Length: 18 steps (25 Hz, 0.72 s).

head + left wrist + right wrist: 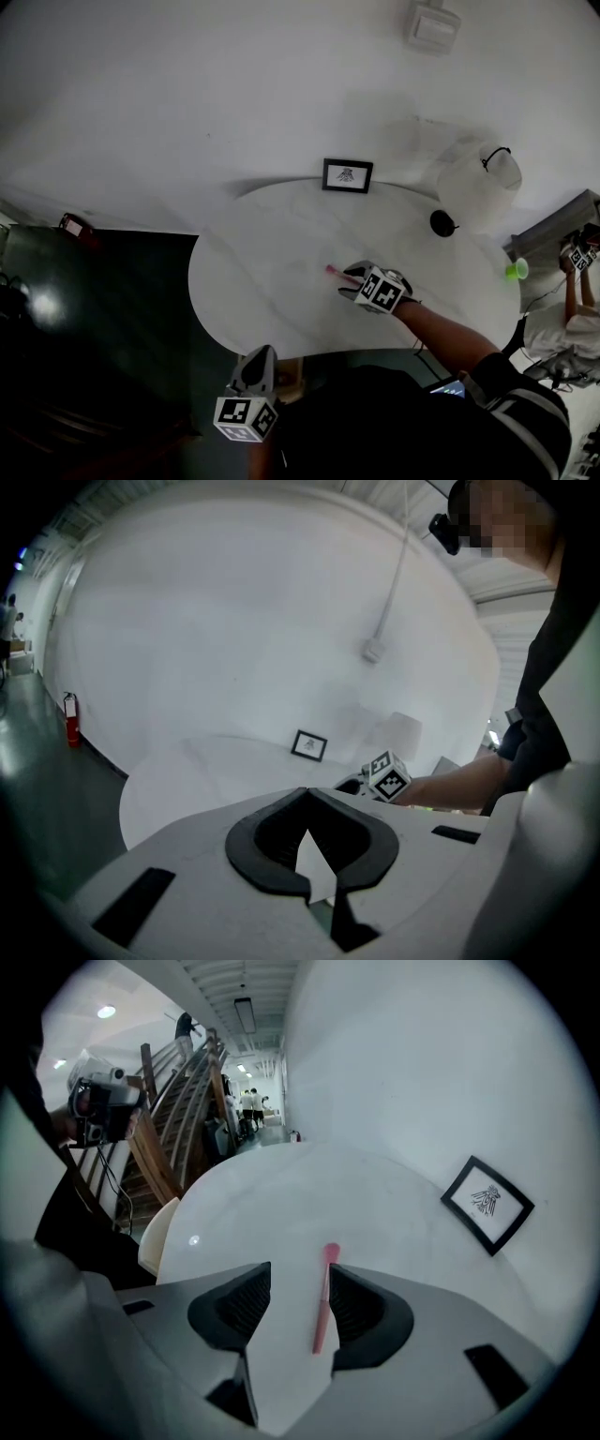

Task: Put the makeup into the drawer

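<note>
Hanging just off the near edge of the white desk [248, 272], low in the middle of the head view, the left gripper [256, 364] has its jaws clenched tip to tip on nothing. Further right, the pink makeup brush [337, 273] lies flat on the desk between the released jaws of the right gripper [352, 279]. In the right gripper view it lies just beside the pad at the frame's right, ungripped. A small framed picture [347, 175] stands at the desk's far edge.

Head view looks steeply down over the bench [246, 272]; both gripper views sit low beside it, sharing the framed picture [347, 175].
</note>
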Motion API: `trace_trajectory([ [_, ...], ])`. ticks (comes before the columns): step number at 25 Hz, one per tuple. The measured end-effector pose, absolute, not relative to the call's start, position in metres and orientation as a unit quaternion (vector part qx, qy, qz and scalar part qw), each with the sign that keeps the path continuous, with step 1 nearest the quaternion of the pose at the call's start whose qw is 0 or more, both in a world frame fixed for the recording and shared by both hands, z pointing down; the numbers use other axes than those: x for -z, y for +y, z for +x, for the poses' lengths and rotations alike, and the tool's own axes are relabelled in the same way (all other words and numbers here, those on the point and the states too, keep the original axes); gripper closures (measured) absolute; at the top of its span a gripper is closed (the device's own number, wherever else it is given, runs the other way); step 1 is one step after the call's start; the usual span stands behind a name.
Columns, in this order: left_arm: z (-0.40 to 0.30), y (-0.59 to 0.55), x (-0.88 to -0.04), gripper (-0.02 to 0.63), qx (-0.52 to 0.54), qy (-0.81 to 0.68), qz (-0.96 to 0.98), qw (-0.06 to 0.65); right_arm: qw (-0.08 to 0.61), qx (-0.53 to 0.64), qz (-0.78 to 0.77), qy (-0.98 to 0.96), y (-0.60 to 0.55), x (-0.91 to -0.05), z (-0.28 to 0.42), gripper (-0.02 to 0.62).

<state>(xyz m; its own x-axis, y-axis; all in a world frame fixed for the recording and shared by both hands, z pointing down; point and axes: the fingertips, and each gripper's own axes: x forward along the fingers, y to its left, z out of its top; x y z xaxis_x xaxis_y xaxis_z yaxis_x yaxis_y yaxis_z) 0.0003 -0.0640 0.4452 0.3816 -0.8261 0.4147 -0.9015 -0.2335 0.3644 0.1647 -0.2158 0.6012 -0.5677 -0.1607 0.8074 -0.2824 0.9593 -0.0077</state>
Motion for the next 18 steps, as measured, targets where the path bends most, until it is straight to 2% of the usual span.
trace_trajectory([
  [12, -0.005, -0.056, -0.45, 0.595, -0.072, -0.573, 0.764, 0.288, 0.509, -0.104, 0.123, -0.845, -0.225, -0.646, 0.187, 0.431],
  [18, -0.011, -0.042, -0.446, 0.595, -0.071, -0.581, 0.759, 0.284, 0.508, -0.11, 0.126, -0.845, -0.227, -0.649, 0.188, 0.436],
])
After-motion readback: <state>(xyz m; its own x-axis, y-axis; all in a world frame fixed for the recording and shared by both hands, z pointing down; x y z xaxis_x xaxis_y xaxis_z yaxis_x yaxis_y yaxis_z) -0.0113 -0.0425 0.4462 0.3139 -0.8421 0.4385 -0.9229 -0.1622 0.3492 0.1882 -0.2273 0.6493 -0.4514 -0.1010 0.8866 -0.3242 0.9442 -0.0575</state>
